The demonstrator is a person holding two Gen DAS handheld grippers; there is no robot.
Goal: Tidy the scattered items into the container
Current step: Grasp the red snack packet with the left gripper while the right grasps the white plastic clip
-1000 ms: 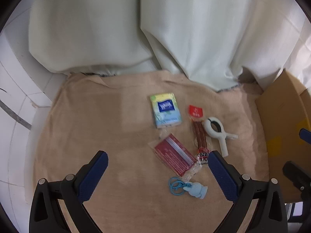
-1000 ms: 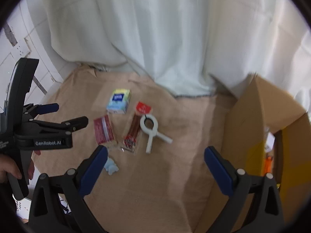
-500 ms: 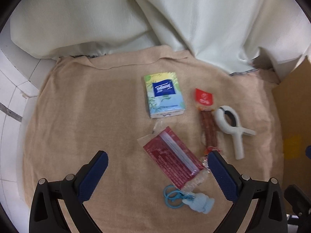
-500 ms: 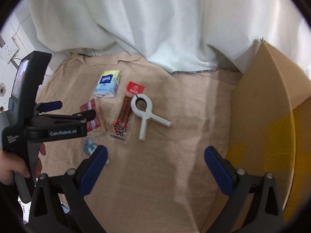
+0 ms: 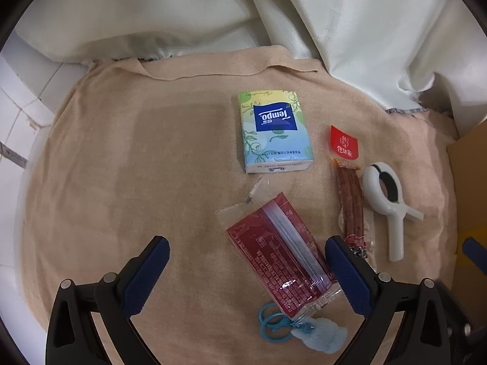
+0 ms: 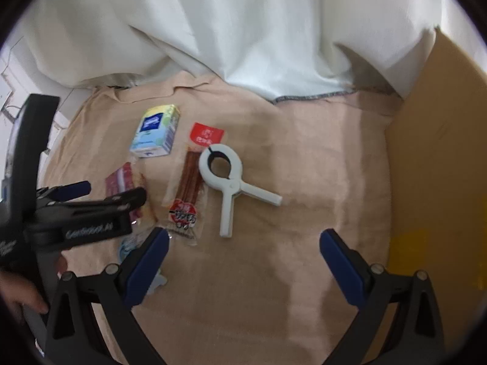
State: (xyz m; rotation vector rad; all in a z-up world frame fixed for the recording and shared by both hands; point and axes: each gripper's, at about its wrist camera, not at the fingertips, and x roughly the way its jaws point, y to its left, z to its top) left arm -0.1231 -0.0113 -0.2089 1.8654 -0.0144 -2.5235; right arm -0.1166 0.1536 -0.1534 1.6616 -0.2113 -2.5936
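On a tan cloth lie a Tempo tissue pack (image 5: 275, 130) (image 6: 155, 130), a dark red sachet (image 5: 280, 255) (image 6: 120, 181), a meat-stick snack pack (image 5: 350, 194) (image 6: 188, 188), a white clamp (image 5: 388, 203) (image 6: 229, 182) and a pale blue keychain figure (image 5: 319, 334). My left gripper (image 5: 246, 273) (image 6: 100, 194) hangs open low over the red sachet, touching nothing. Right gripper (image 6: 243, 261) stands open above bare cloth just near of the clamp. The cardboard box (image 6: 438, 152) (image 5: 470, 200) stands at the right.
White curtain fabric (image 5: 213, 9) (image 6: 243, 24) hangs along the back edge of the cloth. White floor tiles (image 5: 18, 115) show at the left. A hand (image 6: 18, 289) holds the left gripper's handle at the lower left of the right wrist view.
Both grippers have moved forward and lower toward the items, which now look larger. The left one has closed in over the red sachet; the right one has neared the clamp. Nothing was grasped.
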